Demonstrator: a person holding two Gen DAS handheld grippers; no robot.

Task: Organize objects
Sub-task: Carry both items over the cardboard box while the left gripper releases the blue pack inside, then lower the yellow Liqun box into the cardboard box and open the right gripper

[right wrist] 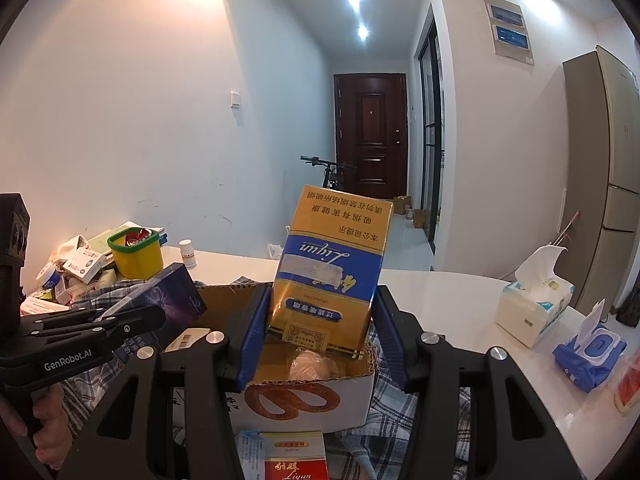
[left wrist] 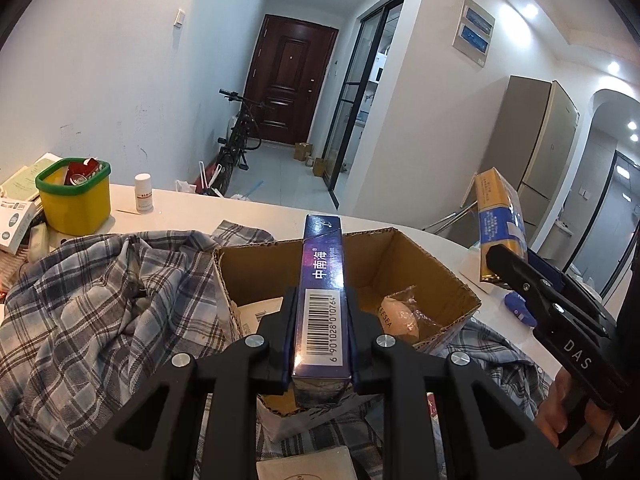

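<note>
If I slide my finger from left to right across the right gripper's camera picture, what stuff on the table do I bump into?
yellow tub with green rim → small white bottle → gold and blue carton held in the right gripper → tissue pack → blue wet wipes pack

The red packet [right wrist: 294, 458] is cut off by the picture's near edge. The cardboard box [left wrist: 400, 256] hides most of the wrapped bun [left wrist: 404, 314].

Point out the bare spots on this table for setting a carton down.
Bare white tabletop lies between the cardboard box and the tissue pack, and behind the box beside the white bottle. The left end around the yellow tub is crowded.
</note>
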